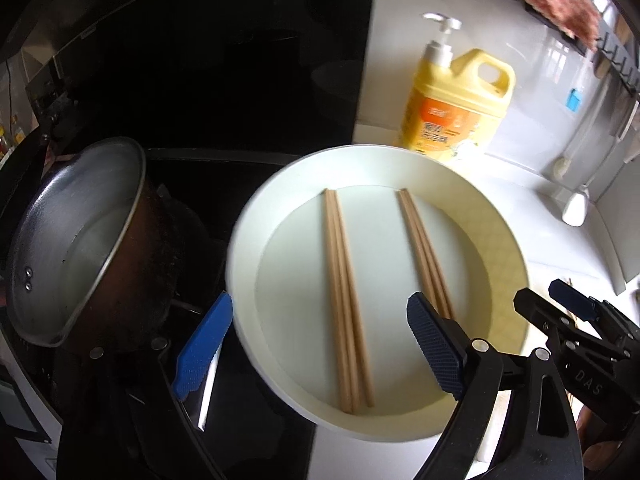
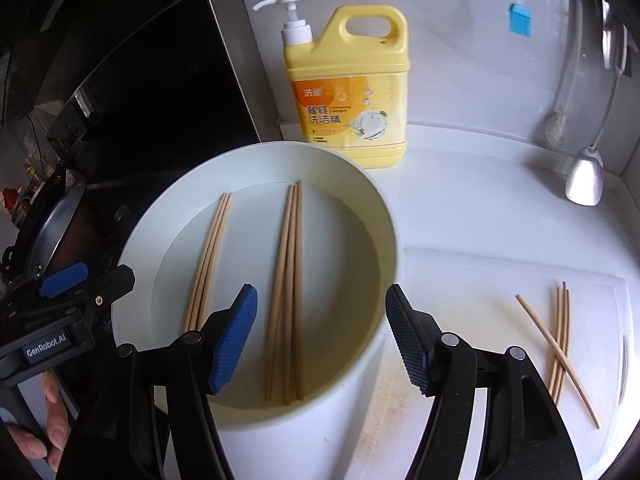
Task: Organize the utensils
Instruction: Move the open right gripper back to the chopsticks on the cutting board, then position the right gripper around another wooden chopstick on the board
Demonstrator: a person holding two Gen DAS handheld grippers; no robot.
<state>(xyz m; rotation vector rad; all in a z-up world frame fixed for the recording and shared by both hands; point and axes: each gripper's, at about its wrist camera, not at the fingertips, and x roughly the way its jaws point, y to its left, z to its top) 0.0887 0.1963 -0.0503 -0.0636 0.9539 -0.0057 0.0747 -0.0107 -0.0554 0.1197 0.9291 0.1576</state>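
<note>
A white round basin [image 1: 472, 184] [image 2: 256, 156] holds two bundles of wooden chopsticks. In the left wrist view they lie left [image 1: 344, 296] and right [image 1: 424, 248]; in the right wrist view left [image 2: 208, 256] and right [image 2: 286, 288]. My left gripper [image 1: 320, 344] is open and empty, its fingers astride the basin's near left rim. My right gripper [image 2: 320, 340] is open and empty above the basin's near right part; its tip also shows in the left wrist view [image 1: 560, 300]. Several loose chopsticks [image 2: 560, 340] lie crossed on the white board [image 2: 480, 280] at right.
A yellow pump bottle of dish soap [image 2: 348, 88] [image 1: 456, 108] stands behind the basin. A metal pot [image 1: 72, 240] sits on the dark stove [image 1: 256, 420] at left. A ladle [image 2: 586, 172] and a blue brush [image 2: 520, 18] hang on the wall at right.
</note>
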